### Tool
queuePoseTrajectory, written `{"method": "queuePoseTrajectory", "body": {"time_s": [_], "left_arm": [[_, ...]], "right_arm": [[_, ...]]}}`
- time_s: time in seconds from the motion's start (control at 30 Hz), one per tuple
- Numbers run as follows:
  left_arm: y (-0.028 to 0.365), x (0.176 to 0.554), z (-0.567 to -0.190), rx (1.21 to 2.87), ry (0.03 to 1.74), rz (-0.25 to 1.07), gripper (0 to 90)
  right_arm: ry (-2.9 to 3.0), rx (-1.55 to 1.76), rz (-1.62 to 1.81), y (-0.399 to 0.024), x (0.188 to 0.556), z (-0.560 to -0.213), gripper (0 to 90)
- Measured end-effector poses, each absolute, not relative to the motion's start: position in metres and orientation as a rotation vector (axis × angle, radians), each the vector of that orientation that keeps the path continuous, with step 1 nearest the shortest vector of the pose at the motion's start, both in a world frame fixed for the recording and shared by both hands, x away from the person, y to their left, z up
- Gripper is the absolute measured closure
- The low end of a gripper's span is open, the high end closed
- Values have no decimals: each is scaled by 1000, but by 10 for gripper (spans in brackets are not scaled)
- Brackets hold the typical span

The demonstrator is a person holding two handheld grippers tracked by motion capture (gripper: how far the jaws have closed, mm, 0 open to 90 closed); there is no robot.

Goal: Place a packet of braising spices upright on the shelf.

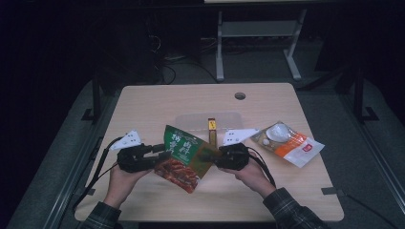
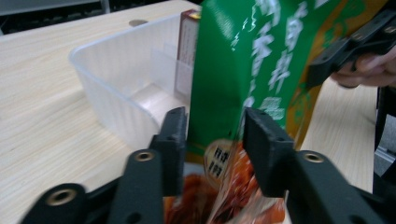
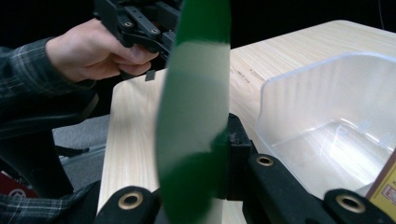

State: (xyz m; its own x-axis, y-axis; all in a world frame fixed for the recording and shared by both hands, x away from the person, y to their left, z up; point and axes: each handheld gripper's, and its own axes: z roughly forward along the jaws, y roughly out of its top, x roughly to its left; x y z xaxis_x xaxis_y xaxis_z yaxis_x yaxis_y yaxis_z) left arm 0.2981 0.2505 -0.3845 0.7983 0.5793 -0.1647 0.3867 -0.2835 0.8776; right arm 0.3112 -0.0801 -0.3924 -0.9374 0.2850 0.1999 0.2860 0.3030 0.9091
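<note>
A clear, shallow plastic tub (image 1: 191,120) sits mid-table on the pale wooden tabletop (image 1: 157,102) — a slim brown-and-yellow box (image 1: 211,127) stands upright inside it. Off to the right lies an orange-and-white snack packet (image 1: 290,143), flat — well apart from the tub.

We see large white Chinese characters printed on the green top of the snack pouch (image 2: 252,70), too blurred for us to read, with small dark characters on its cream label below.
</note>
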Motion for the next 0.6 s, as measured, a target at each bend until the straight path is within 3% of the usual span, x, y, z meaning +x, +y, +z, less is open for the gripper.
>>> {"method": "queuePoseTrajectory", "body": {"time_s": [0.23,0.6], "left_arm": [[271,292,-391,1998,765,249,415],[280,277,-414,2151,782,246,295]], "right_arm": [[-2553,-506,-1770,-88,309,-381,897],[-2569,-478,-1728,-94,307,-372,897]]}}
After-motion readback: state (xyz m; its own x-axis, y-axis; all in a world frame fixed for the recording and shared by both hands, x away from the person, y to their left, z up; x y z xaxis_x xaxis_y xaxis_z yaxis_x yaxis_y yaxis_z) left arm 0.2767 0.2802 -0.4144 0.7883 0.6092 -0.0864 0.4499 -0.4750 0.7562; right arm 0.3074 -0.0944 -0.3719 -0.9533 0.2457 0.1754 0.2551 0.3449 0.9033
